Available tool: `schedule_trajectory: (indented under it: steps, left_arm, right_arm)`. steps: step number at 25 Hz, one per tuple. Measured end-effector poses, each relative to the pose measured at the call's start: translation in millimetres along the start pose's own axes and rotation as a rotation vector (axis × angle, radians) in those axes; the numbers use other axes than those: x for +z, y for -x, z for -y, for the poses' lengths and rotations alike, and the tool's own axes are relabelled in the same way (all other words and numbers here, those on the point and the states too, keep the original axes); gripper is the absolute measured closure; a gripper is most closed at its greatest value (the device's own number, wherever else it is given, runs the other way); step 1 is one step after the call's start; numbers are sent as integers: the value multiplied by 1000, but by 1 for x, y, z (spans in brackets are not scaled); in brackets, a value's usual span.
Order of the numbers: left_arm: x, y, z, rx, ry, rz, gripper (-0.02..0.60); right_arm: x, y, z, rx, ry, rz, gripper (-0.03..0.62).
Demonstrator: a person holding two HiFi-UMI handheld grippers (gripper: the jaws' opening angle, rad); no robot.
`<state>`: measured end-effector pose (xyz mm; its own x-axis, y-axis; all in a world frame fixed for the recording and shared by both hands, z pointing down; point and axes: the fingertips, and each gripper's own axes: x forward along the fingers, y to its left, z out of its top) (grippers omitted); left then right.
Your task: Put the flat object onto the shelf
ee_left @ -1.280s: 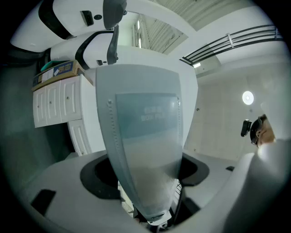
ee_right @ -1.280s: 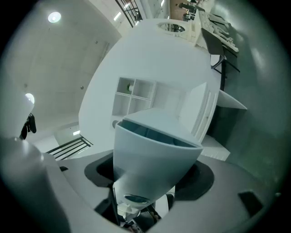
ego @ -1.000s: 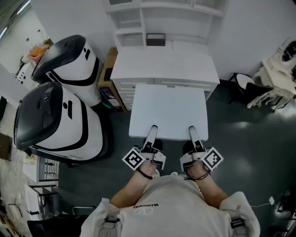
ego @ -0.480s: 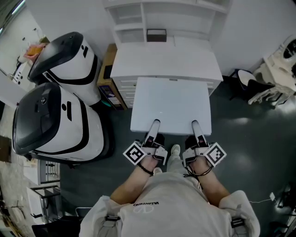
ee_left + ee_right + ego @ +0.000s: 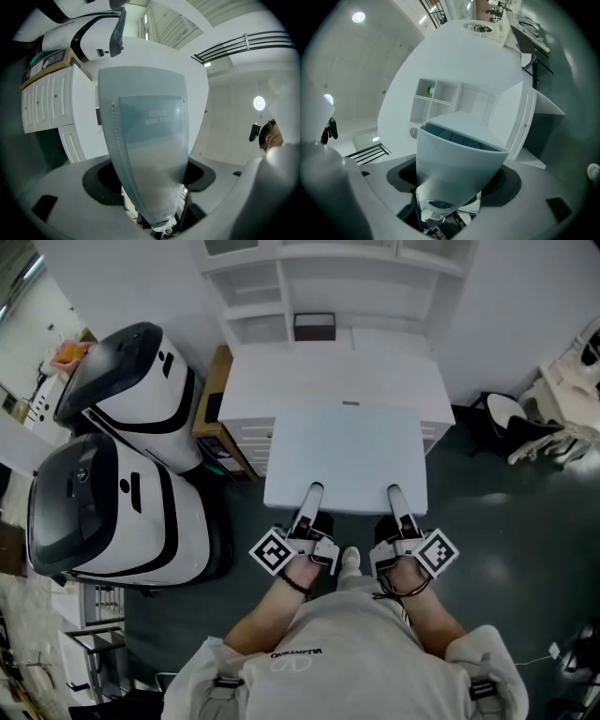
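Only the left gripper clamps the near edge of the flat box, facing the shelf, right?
No, both do: the head view shows the left gripper and the right gripper clamping the near edge of the flat box, facing the shelf.

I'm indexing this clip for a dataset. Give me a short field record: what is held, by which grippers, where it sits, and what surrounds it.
held object: flat box, pale, roughly level
left gripper: shut on the flat box's near edge
right gripper: shut on the same edge
position: above the dark floor, in front of the white cabinet
shelf unit: white, behind the cabinet, with a dark item at its base
to the person's left: two white-and-black machines
task status: flat box not yet on a shelf
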<state>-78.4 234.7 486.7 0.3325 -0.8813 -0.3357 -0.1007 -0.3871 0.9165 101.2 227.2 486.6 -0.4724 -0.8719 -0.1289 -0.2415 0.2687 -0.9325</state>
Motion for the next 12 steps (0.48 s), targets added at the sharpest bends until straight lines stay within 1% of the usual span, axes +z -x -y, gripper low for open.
schedule_trajectory:
  steps: [7,12]
  left_arm:
    - [4,-72,-18,1,-19,25,239]
    - [-2,-133,-31,6,-29,44,239]
  right_arm:
    - [49,-58,17,20,-5,-23,237]
    - [96,-104,32,42,-17,-45,237]
